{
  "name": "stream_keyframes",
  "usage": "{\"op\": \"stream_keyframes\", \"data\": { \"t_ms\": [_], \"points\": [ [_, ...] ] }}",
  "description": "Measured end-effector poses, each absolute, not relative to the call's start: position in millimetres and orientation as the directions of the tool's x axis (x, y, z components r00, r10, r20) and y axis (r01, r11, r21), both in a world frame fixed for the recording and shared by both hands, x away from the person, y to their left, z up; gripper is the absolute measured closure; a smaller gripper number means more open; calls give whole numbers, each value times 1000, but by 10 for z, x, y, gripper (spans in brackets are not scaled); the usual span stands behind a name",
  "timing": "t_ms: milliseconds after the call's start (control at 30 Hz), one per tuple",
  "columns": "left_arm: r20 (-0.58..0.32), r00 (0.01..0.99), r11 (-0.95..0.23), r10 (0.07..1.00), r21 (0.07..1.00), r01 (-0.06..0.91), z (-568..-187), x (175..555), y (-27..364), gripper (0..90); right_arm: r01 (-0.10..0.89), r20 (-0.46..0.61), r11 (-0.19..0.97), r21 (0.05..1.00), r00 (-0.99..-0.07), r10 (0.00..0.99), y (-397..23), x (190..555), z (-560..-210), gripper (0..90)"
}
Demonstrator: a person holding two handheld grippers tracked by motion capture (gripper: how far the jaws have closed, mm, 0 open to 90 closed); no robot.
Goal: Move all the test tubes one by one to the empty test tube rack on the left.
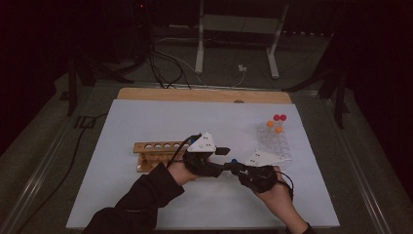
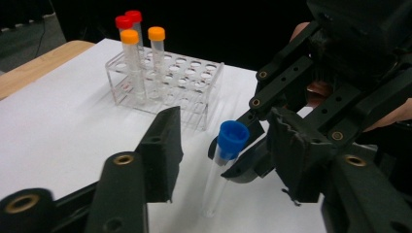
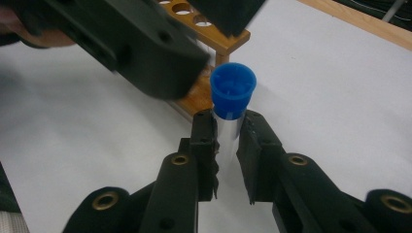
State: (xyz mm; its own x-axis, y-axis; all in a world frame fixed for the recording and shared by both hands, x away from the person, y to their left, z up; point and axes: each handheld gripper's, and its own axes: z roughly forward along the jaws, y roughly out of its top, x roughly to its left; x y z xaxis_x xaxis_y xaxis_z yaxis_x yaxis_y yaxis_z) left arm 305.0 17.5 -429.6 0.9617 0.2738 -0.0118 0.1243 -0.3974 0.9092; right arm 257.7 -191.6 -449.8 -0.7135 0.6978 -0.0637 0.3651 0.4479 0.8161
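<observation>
While the clear tube (image 3: 227, 127) with its blue cap (image 3: 233, 90) stands nearly upright over the white desk (image 1: 146, 122), its glass shows see-through and the ribbed cap sits snug on top. The right tool (image 3: 226, 145) is clamped on the tube just below the cap, one jaw on either side. The left tool (image 2: 221, 145) has its jaws half apart around the blue cap; no earlier look tells their motion, and the pads stand clear of the cap on both sides, so it grips nothing. In the high view both hands meet near the desk's middle, the left hand (image 1: 181, 170) beside the wooden rack (image 1: 156, 151), the right hand (image 1: 275, 187) coming in from the lower right, with the clear rack (image 1: 275, 141) of red- and orange-capped tubes beyond
</observation>
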Motion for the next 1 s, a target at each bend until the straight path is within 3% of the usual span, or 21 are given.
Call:
{"op": "stream_keyframes", "data": {
  "t_ms": [400,633,1000],
  "points": [
    [5,965,-440,262,890,115,-4354,3056,55,738,366,-63,449,815,-714,698,-1910,2571,-4497,768],
    [26,962,-446,273,889,102,-4328,3054,63,772,369,-54,437,820,-711,701,-1918,2572,-4492,758],
    [51,948,-420,314,903,90,-4141,3040,226,776,360,-27,380,852,-695,719,-1993,2570,-4452,472]
  ]
}}
